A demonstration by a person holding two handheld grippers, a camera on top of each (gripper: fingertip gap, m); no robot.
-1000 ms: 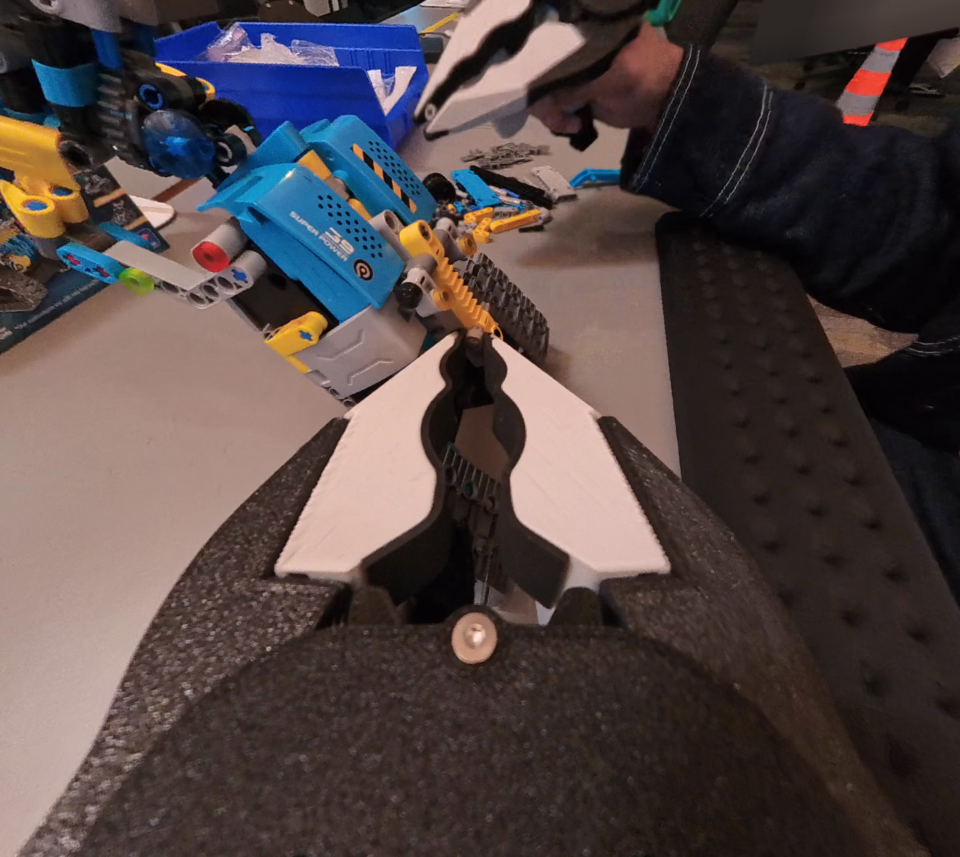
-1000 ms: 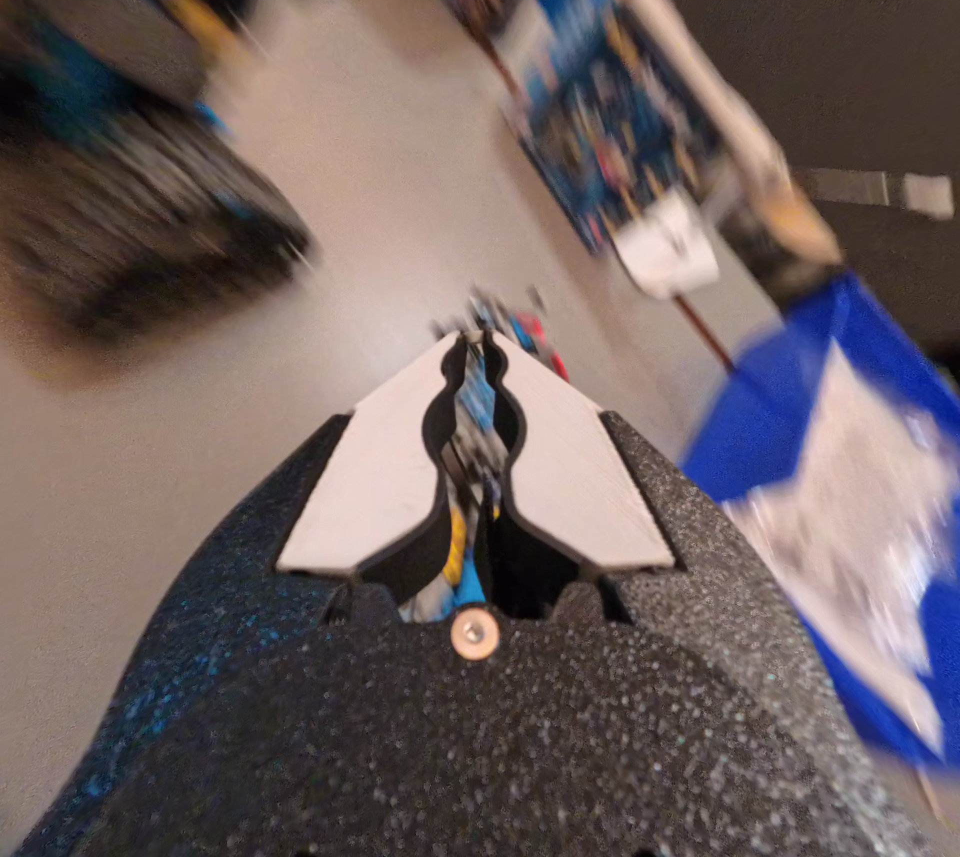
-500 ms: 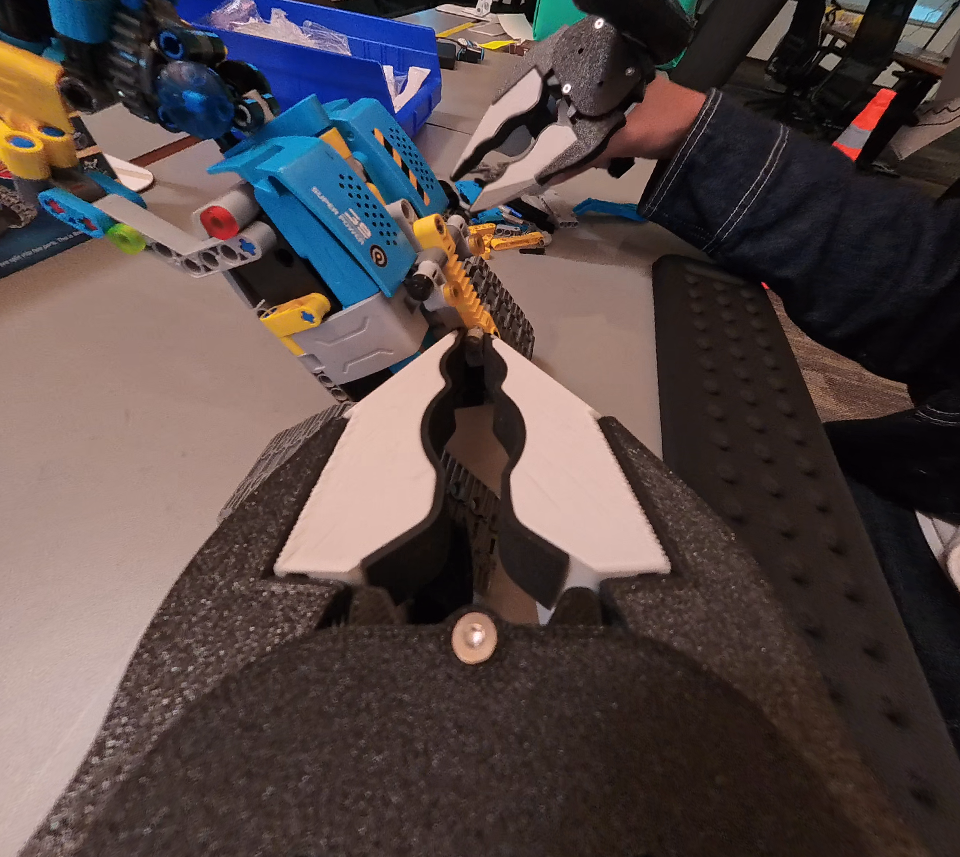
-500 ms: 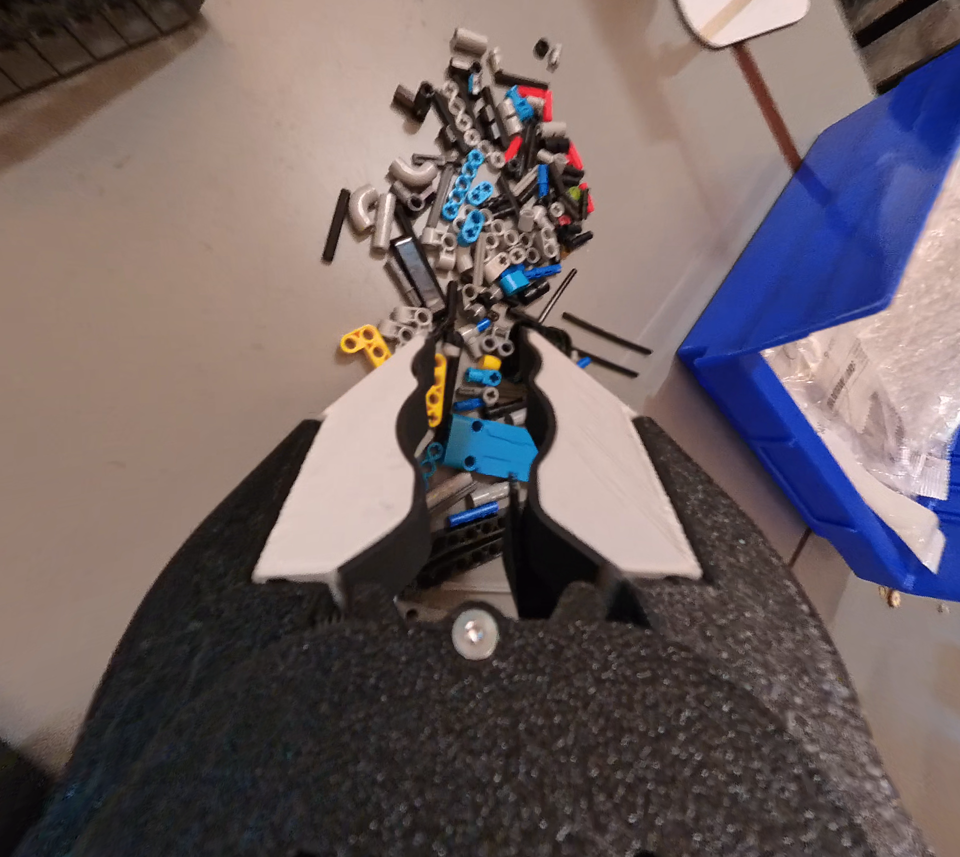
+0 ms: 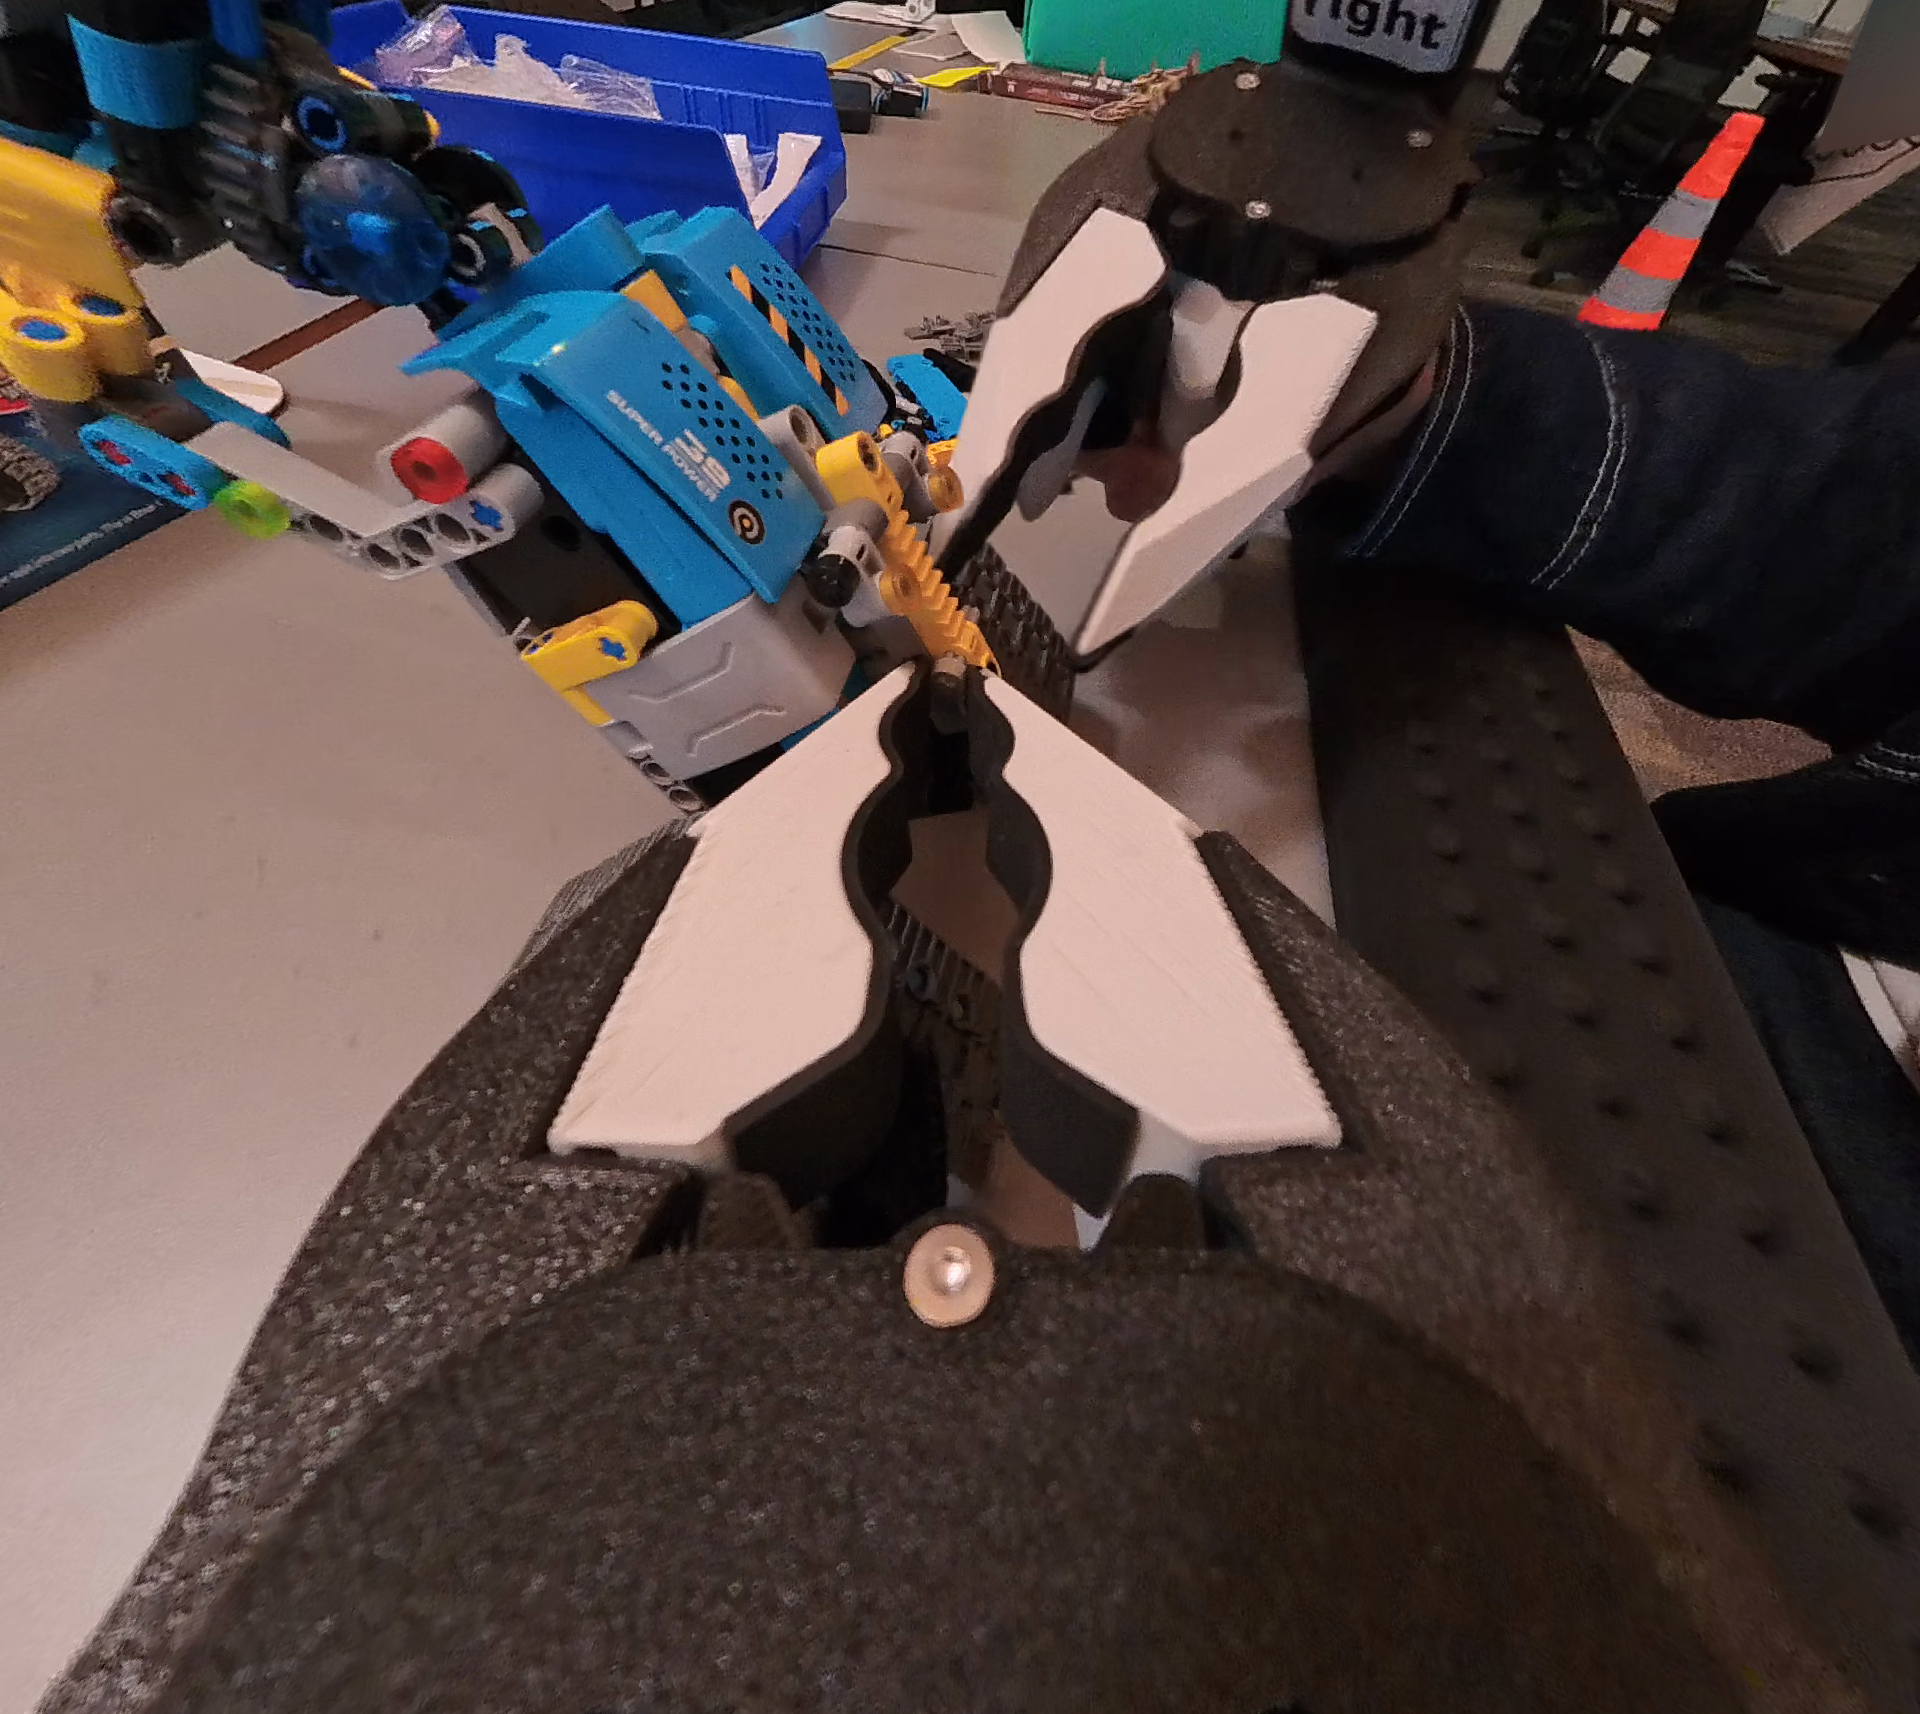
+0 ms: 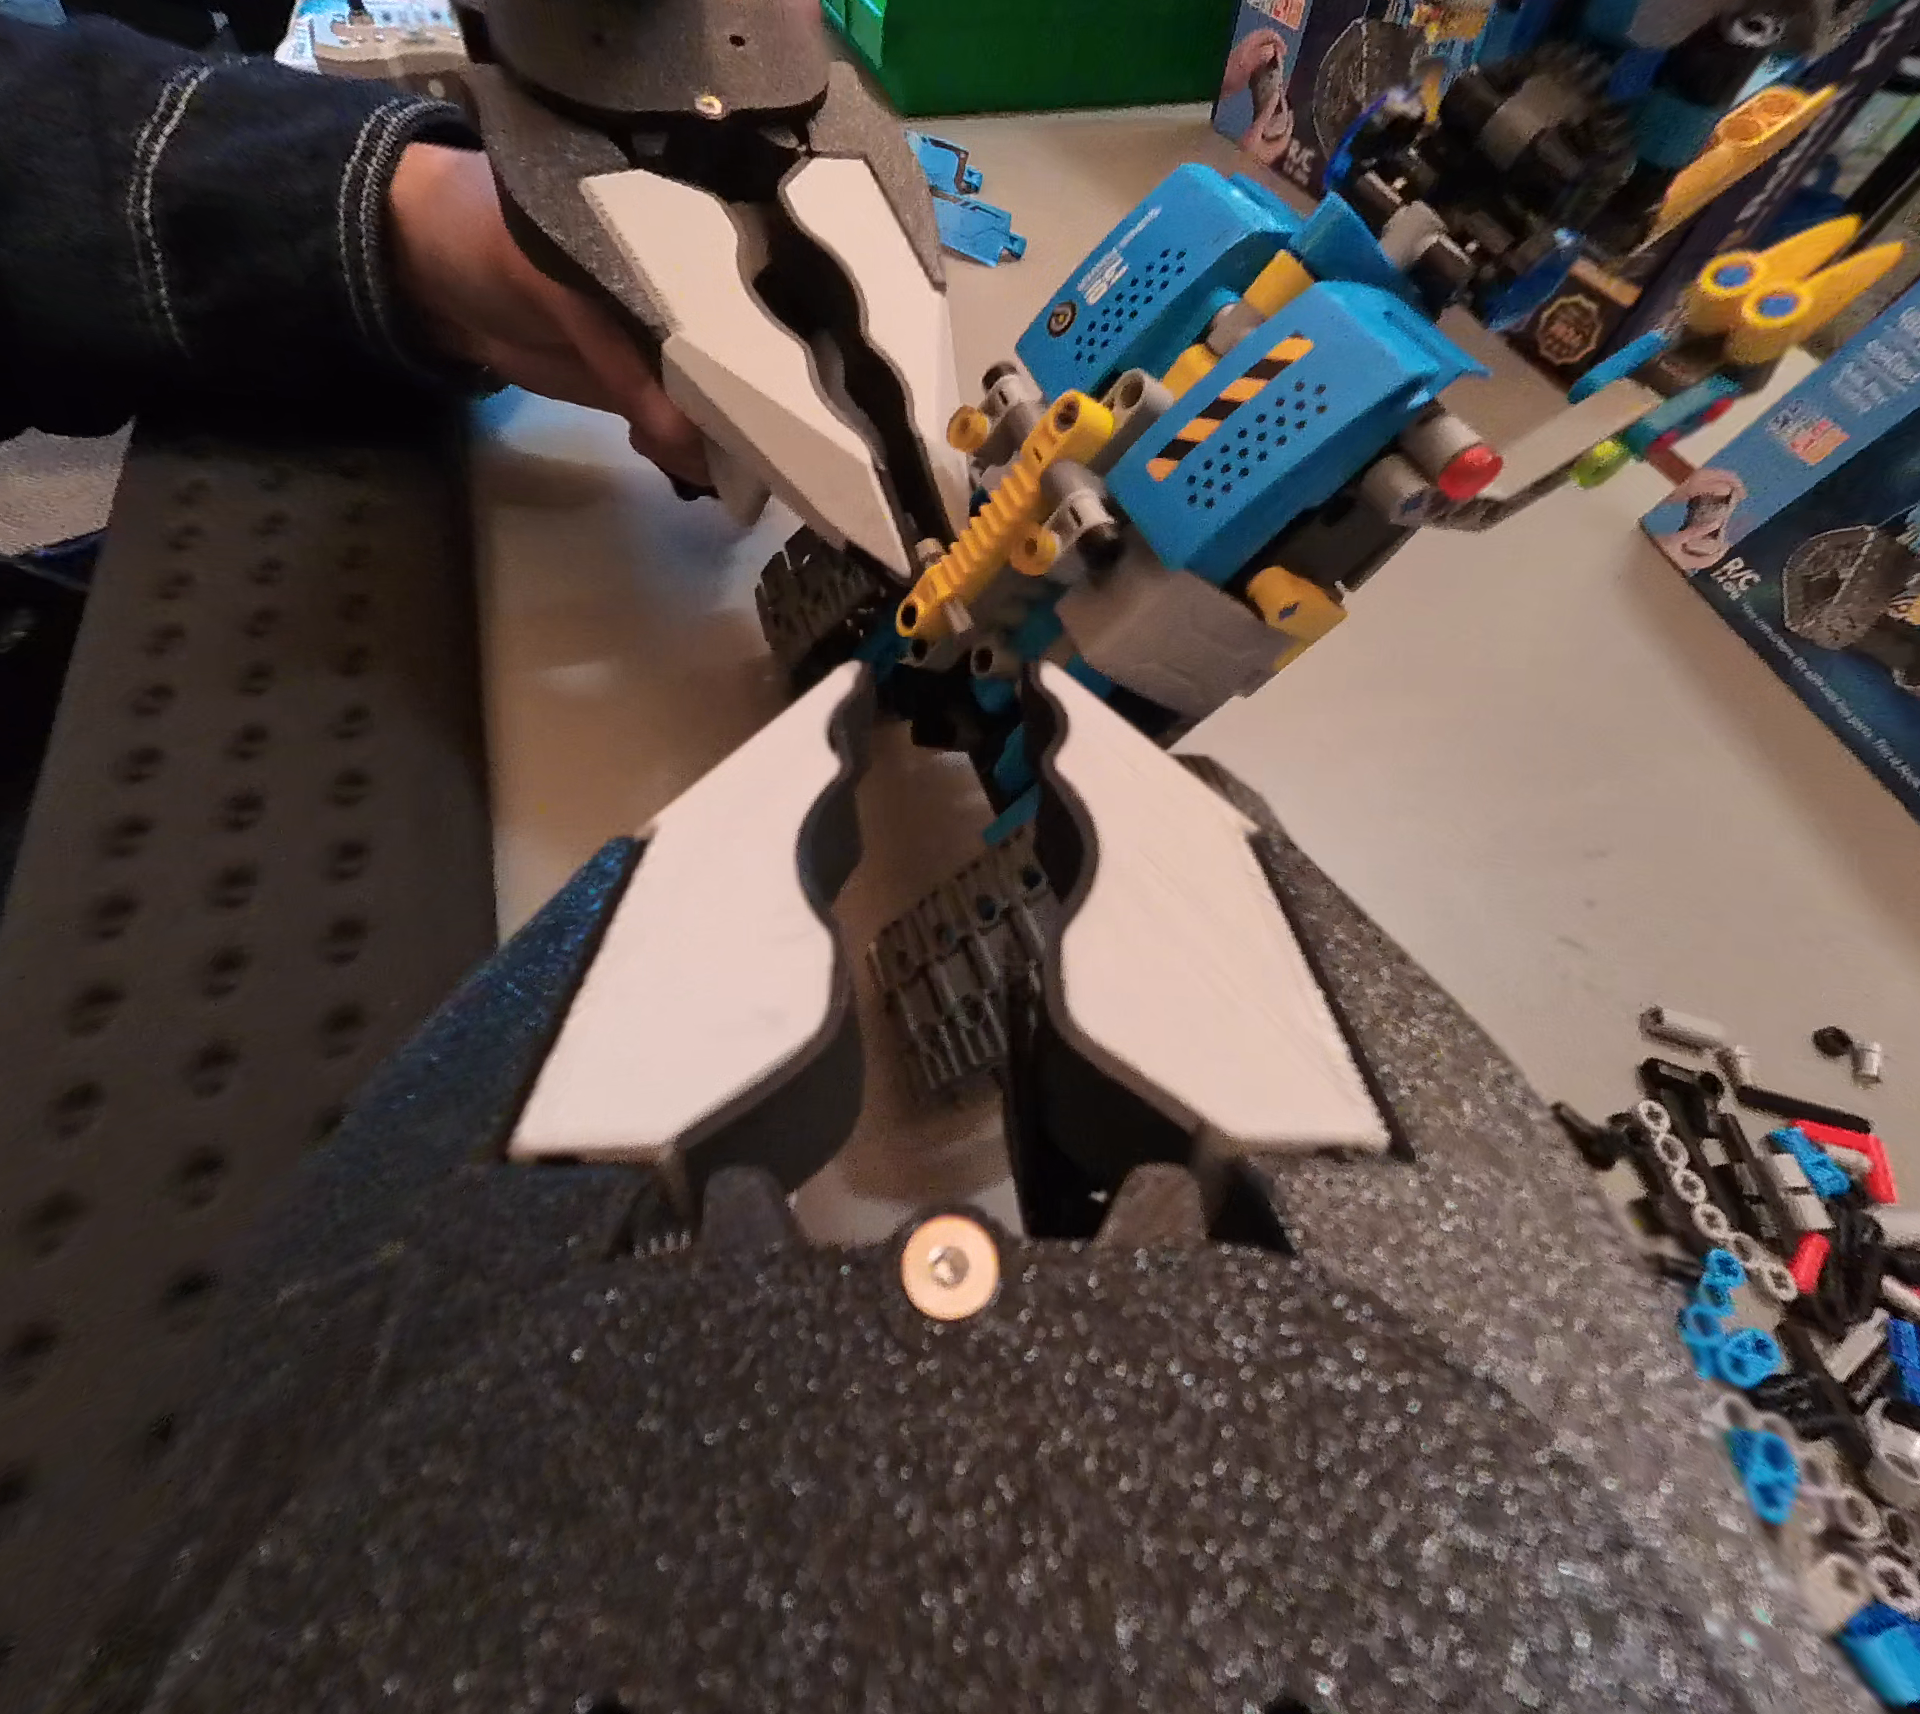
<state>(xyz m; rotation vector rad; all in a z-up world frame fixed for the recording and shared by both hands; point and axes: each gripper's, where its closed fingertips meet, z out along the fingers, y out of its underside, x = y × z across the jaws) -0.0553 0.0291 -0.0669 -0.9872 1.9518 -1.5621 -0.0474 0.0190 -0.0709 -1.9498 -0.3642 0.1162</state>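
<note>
Now the left gripper pinches a small grey pin at the end of the yellow toothed bar on the blue toy vehicle. Just past it, the right gripper is open around the toy's dark underside. Loose little pieces lie to its right on the grey table.

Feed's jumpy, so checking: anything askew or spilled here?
Yes. The model sits tilted, one end raised, with the left gripper pinched on the end of its yellow rack. Loose parts lie scattered beside the open right gripper.
</note>
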